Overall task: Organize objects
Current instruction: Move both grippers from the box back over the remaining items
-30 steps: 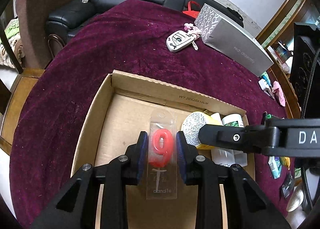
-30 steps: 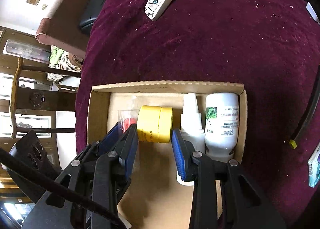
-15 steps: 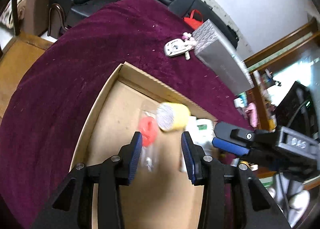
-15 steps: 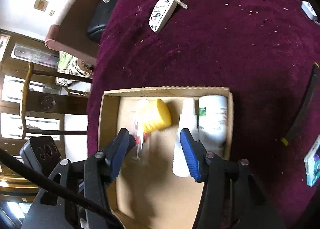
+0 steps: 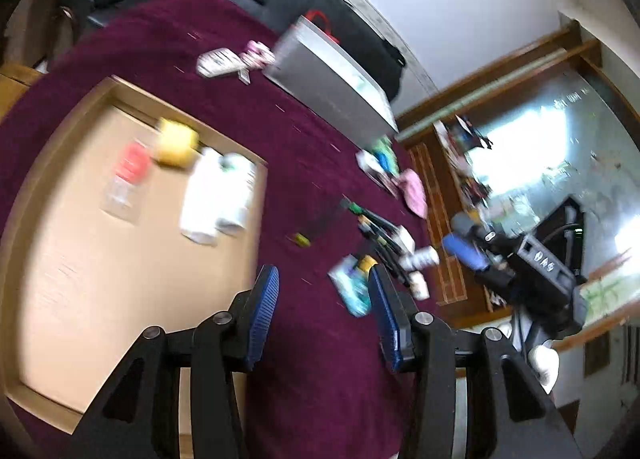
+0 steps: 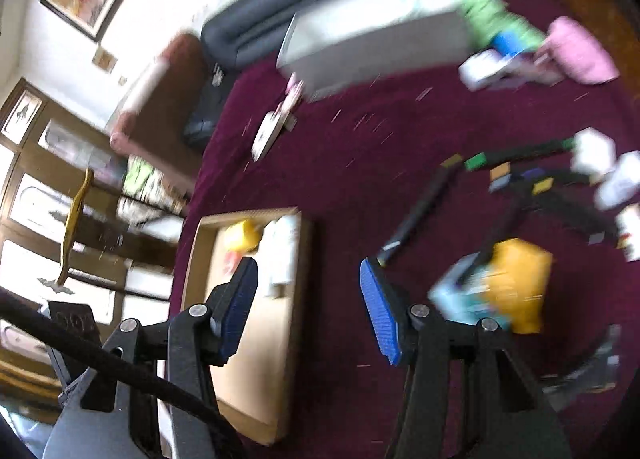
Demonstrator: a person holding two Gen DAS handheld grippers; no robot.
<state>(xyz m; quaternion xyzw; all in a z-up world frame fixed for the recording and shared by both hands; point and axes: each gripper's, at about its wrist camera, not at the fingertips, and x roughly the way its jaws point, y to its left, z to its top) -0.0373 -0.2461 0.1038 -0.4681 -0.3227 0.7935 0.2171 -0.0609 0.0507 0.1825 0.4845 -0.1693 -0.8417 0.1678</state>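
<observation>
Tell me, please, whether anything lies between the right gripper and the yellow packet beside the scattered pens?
Nothing visible does. The right gripper is open and empty over bare purple cloth. The yellow packet lies just right of it, resting partly on a light blue packet; a black pen lies above the gap.

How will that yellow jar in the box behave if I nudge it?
The yellow jar looks round and seems to lie on its side on the flat floor of the box, so it will probably roll. The white bottles close beside it would likely stop it that way. It is small, so likely light; blur hides more.
</observation>
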